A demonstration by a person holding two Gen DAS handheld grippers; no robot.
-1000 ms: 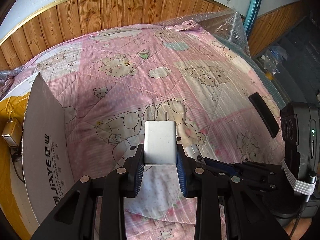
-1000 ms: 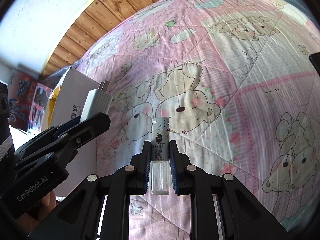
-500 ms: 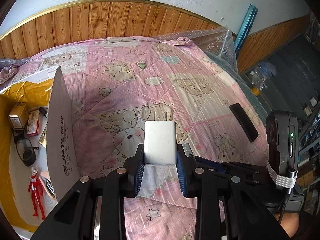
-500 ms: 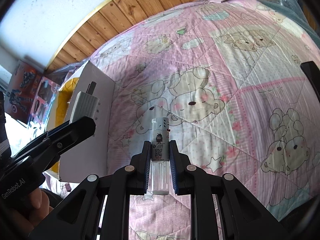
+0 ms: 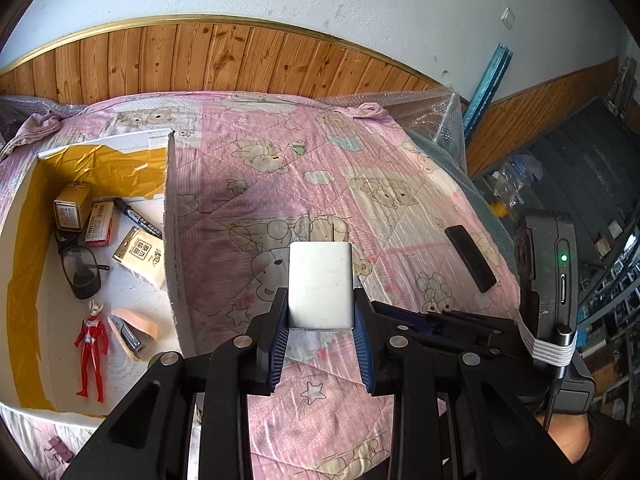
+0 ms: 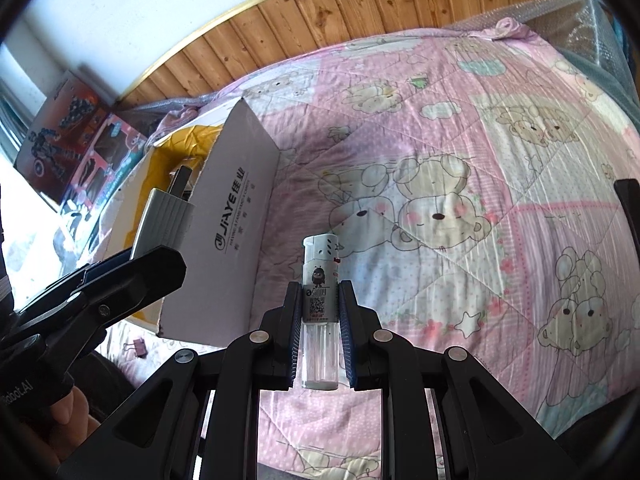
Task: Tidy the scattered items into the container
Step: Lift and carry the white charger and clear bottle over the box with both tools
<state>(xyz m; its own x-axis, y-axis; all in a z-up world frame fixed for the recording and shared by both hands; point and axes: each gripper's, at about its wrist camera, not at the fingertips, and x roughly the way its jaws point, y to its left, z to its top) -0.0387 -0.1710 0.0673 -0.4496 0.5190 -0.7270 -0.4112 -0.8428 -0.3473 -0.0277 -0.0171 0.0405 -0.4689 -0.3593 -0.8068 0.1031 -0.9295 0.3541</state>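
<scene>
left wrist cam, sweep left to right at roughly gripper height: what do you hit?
red toy figure → stapler → box wall → white charger in the left gripper → black flat bar on the quilt → right gripper's camera unit

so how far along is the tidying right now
Well along. Already in the box: glasses, red figure, marker, small packets. In hand: the left hand-held gripper grips a white charger, the right hand-held gripper a lighter, neither over the box yet. Left: a black bar on the quilt and a binder clip beside the box.
</scene>
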